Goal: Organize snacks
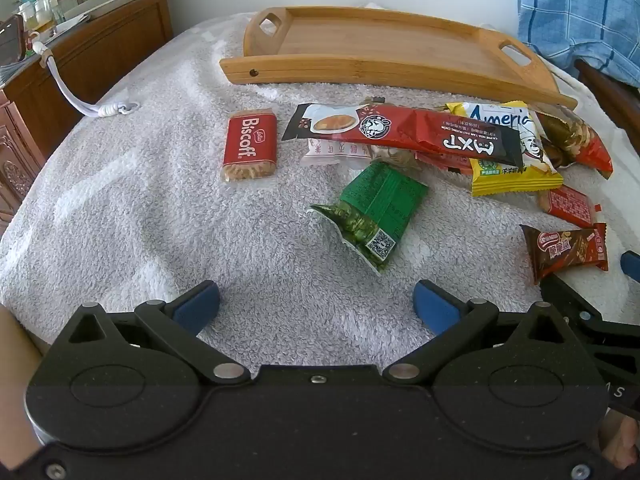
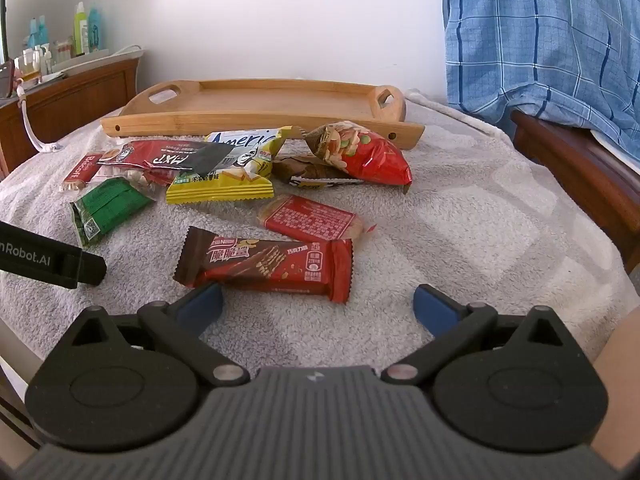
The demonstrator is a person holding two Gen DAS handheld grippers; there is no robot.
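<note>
Nothing sorted yet: wooden tray (image 1: 384, 46) sitting bare beyond the snacks (image 1: 404, 136), all lying loose on the towel (image 1: 140, 216) ahead. Left gripper (image 1: 316, 306) and right gripper (image 2: 318, 306) both hovering with jaws apart, holding nothing.

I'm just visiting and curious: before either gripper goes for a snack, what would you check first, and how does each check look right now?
1. Left gripper jaws wide apart, nothing between them: ok.
2. Right gripper jaws wide apart, nothing held: ok.
3. Wooden tray has nothing in it: ok.
4. Green packet lies alone ahead of the left gripper: ok.
5. Chocolate wafer bar lies flat, nothing on top, just ahead of the right gripper: ok.
6. Yellow packet free to lift: not ok, the long red sachet lies across it.
</note>
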